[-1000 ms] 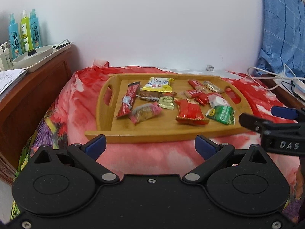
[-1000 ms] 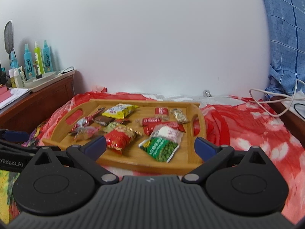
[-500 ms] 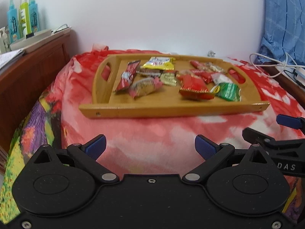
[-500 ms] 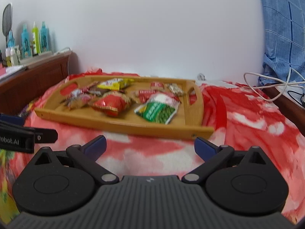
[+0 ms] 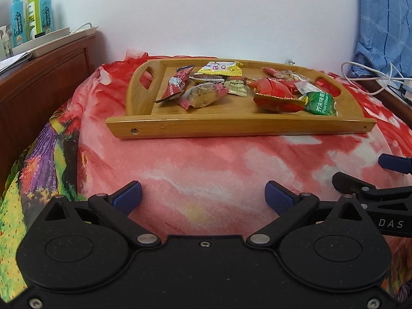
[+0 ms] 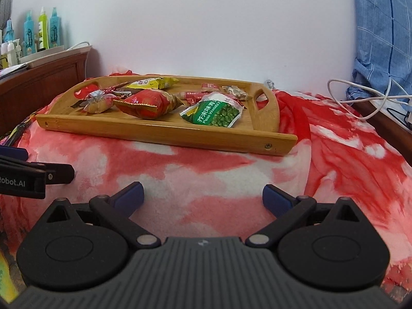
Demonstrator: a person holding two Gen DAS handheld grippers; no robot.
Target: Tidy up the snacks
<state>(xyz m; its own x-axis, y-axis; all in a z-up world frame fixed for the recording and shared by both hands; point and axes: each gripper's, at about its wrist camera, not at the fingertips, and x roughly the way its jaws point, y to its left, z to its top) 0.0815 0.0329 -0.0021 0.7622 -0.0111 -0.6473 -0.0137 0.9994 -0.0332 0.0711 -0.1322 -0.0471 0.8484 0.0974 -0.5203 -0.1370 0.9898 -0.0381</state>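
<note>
A bamboo tray [image 5: 231, 127] [image 6: 164, 132] lies on a red patterned cloth and holds several snack packets: a green peas packet [image 5: 320, 103] [image 6: 215, 113], a big red packet [image 5: 274, 95] [image 6: 148, 103], a yellow packet [image 5: 219, 68] [image 6: 152, 83], a pink-wrapped cake [image 5: 203, 97] [image 6: 99, 103]. My left gripper [image 5: 203, 197] is open and empty, low over the cloth in front of the tray. My right gripper [image 6: 203, 195] is open and empty, also short of the tray. Each gripper shows at the edge of the other's view.
A wooden cabinet [image 5: 38, 77] stands at the left with bottles [image 5: 31, 13] and a white dish on top. White cables [image 5: 373, 77] [image 6: 368, 97] and a blue checked cloth [image 5: 386, 20] lie at the right. A white wall is behind the tray.
Both grippers have dropped lower and drawn back a little; the tray now appears higher and more edge-on. Both stayed open. The snacks have not moved.
</note>
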